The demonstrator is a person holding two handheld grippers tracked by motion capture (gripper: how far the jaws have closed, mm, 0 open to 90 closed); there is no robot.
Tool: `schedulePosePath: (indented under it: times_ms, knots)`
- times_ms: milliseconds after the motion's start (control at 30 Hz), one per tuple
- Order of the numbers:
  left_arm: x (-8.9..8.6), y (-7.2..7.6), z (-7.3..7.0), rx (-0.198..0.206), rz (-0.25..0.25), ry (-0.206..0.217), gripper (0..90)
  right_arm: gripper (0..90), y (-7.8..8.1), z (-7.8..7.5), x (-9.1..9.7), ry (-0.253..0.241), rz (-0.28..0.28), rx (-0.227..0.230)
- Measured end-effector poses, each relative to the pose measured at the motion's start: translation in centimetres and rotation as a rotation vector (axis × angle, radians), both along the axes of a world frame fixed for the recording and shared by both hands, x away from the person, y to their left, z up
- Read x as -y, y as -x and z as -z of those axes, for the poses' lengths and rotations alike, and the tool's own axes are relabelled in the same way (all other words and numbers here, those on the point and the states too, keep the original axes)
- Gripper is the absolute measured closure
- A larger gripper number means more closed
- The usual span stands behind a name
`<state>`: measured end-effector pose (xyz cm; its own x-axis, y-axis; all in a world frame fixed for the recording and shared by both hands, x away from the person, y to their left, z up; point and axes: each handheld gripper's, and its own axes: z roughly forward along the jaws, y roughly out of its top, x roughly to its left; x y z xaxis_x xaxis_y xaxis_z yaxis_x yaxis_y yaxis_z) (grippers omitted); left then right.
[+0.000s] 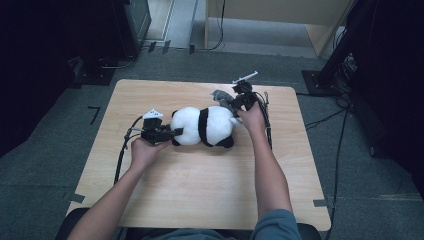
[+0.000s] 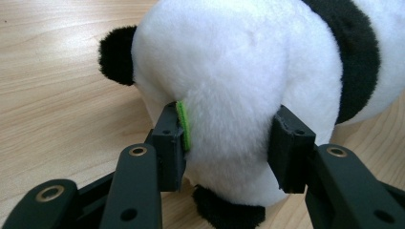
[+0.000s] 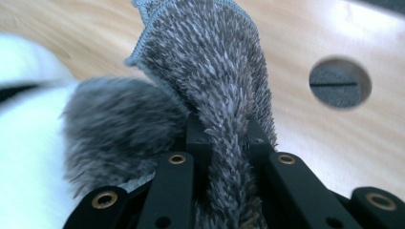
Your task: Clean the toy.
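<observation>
Plush panda (image 1: 205,126), white with black band and black paws, lying on its side near the middle of the wooden table (image 1: 200,185), a little toward the far edge. Left gripper (image 2: 228,143) at its white rear end, jaws pressed into the fur on both sides and holding it, a small green tag (image 2: 184,125) against one jaw. Right gripper (image 3: 228,138) at the panda's other end, jaws closed narrow on a fuzzy grey cloth (image 3: 215,71) standing up between them, a round hole (image 3: 340,83) in the tabletop just beyond.
</observation>
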<state>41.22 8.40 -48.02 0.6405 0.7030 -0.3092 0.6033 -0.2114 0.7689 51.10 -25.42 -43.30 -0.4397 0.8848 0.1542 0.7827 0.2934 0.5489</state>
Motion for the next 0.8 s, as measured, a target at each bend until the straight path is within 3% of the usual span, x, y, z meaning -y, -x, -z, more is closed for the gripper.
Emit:
schedulePosePath:
  times_ms: [133,300,400,500,667,800]
  knots:
    - [0.0,-0.1,0.0,-0.001,-0.002,0.002,54.3,79.7,0.7,1.5,1.0,-0.026,-0.023,-0.023]
    - [-0.1,-0.1,0.1,-0.002,-0.001,0.007,54.2,79.7,1.2,3.0,1.4,0.031,-0.038,-0.070]
    - [-0.2,-0.1,0.1,0.001,0.003,0.007,54.1,79.6,1.4,3.5,1.8,0.008,-0.026,-0.076]
    - [-0.2,-0.1,0.1,0.001,0.007,0.008,54.0,79.5,1.5,3.6,2.4,0.024,-0.011,-0.094]
    - [-0.2,-0.1,0.1,0.000,0.008,0.012,53.9,79.6,2.0,2.0,3.7,0.020,0.038,-0.042]
    - [-0.2,-0.1,0.1,0.000,0.009,0.016,53.6,79.6,2.8,-0.1,4.3,0.006,0.059,0.036]
